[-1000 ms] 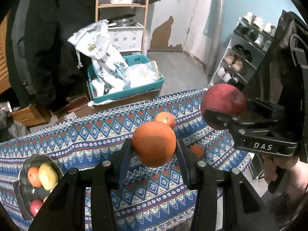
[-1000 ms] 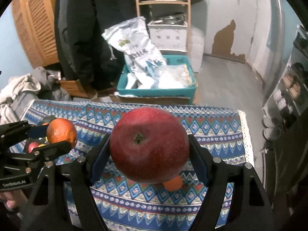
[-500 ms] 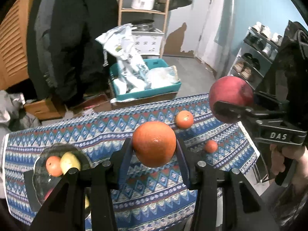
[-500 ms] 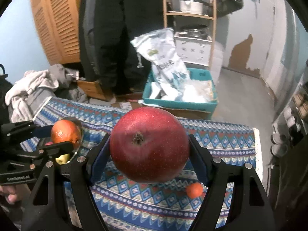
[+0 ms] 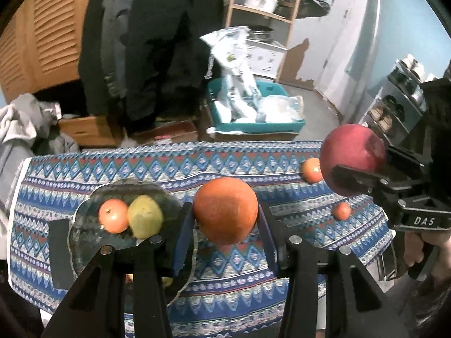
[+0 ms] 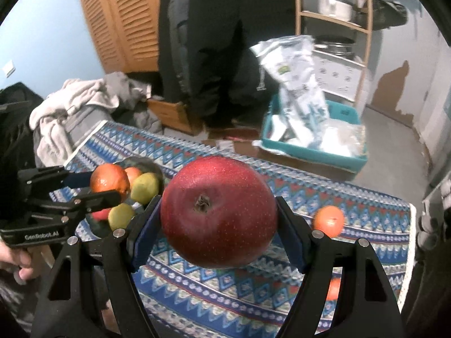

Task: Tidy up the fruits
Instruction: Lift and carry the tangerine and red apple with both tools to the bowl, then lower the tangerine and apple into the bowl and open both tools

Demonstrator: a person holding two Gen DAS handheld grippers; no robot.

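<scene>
Right now both grippers are loaded above the patterned tablecloth [image 5: 157, 166]. The left gripper [image 5: 225, 219] pinches an orange [image 5: 225, 209] between its blue pads, hanging just beside the glass bowl [image 5: 84, 242] at its nine o'clock. That bowl holds a small orange fruit [image 5: 112, 215] touching a yellow-green pear [image 5: 145, 215], with more fruit beneath. At two o'clock from the orange, the right gripper [image 6: 218, 219] clamps a big red apple [image 6: 218, 211], stem end facing the camera. Two loose tangerines lie on the cloth: one [image 5: 311, 170] by the far edge, a smaller one [image 5: 341, 211] nearer.
</scene>
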